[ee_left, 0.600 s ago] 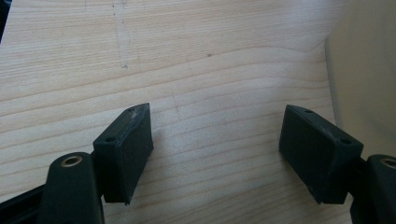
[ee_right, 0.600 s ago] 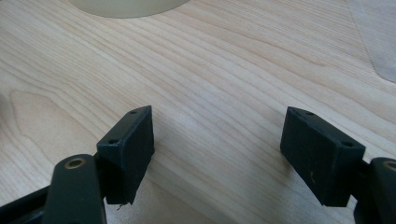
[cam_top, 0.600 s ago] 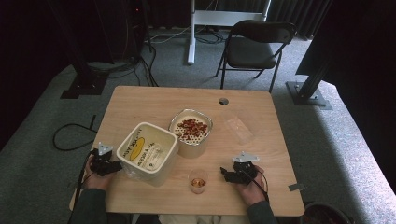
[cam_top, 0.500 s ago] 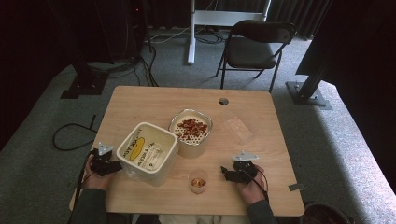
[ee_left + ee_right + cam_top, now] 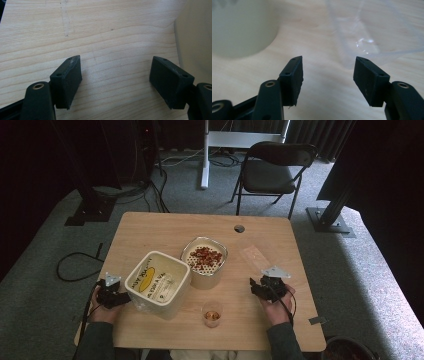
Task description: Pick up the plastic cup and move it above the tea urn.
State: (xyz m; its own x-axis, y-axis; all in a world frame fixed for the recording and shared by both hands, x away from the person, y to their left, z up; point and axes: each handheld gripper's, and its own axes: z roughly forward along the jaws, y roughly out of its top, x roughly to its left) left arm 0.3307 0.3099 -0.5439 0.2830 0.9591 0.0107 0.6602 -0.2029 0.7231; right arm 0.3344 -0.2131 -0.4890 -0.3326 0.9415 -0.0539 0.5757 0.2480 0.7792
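1. While both hands are resting low at the near edge of the table (image 5: 150, 225), the right gripper (image 5: 263, 288) is sitting with its jaws apart and nothing between them; the right gripper view is showing only bare wood in the gap (image 5: 328, 75).
2. Just ahead of those jaws, a clear plastic lid (image 5: 362, 32) is lying flat on the wood, so the gripper is probably aiming at it; being thin and flat, it is likely calling for a low, level approach to catch an edge.
3. The left gripper (image 5: 111, 292) is also standing with jaws wide apart and empty, hovering over the wood, as the left gripper view is showing (image 5: 115, 82).
4. It is waiting just beside the tub (image 5: 157, 280), whose pale wall is filling the right margin of its own view (image 5: 197, 37); that placing is looking like readiness to steady the tub.
5. The tub is standing open and slightly askew at the near left, with a yellow-printed packet inside.
6. Touching or nearly touching it, the bowl (image 5: 204, 260) of reddish pieces is sitting uncovered at mid-table, which is suggesting the lid belongs to it.
7. A small cup (image 5: 212, 314) of amber liquid is standing at the near edge between the two hands, close enough that a careless sweep could be tipping it.
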